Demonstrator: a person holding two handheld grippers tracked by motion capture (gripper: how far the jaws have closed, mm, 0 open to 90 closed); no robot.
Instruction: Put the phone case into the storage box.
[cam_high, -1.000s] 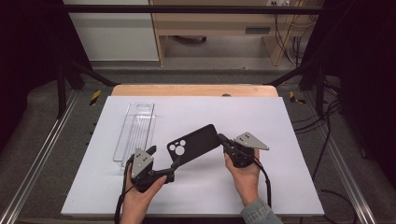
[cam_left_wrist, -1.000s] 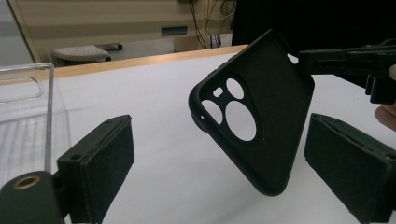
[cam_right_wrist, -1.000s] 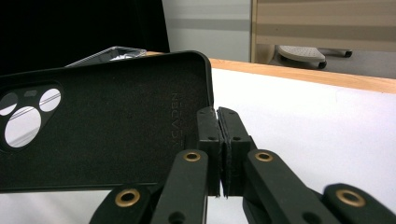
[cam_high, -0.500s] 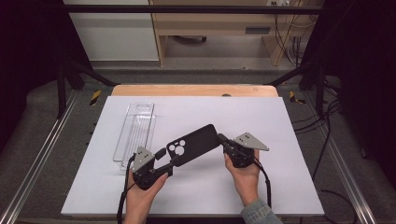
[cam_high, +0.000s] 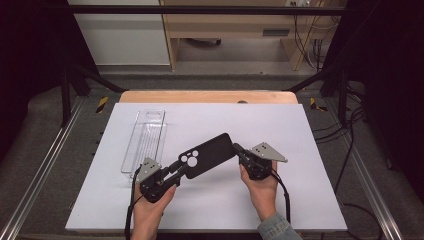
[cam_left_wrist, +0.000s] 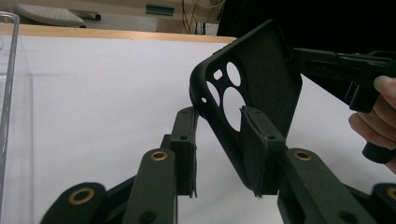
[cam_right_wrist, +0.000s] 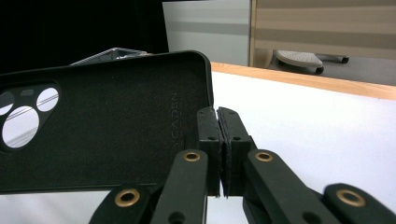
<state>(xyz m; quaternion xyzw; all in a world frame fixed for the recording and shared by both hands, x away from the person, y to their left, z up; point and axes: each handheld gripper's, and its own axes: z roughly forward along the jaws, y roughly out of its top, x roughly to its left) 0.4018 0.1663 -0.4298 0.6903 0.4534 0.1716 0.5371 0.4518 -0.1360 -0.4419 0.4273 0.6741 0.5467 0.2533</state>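
Observation:
A black phone case (cam_high: 207, 155) with round camera cutouts hangs tilted above the white table (cam_high: 310, 135), stretched between my two grippers. My right gripper (cam_high: 236, 148) is shut on the plain end's rim; in the right gripper view its pads (cam_right_wrist: 218, 112) meet on the edge of the case (cam_right_wrist: 102, 130). My left gripper (cam_high: 179, 169) sits at the camera end. In the left gripper view the case (cam_left_wrist: 261, 84) slants between the jaws of the left gripper (cam_left_wrist: 219, 114), which have just been closing. Its pads stand close on either side without clamping it. The right gripper (cam_left_wrist: 341, 65) holds the far end.
A clear plastic tray (cam_high: 145, 140) lies on the table's left part, just beyond my left gripper, and its wall (cam_left_wrist: 9, 93) shows in the left gripper view. A wooden strip (cam_high: 200, 96) borders the far edge. Metal rails (cam_high: 45, 170) flank the table.
The left gripper's jaws have narrowed around the camera end of the case. Both hands and the case have stayed where they were.

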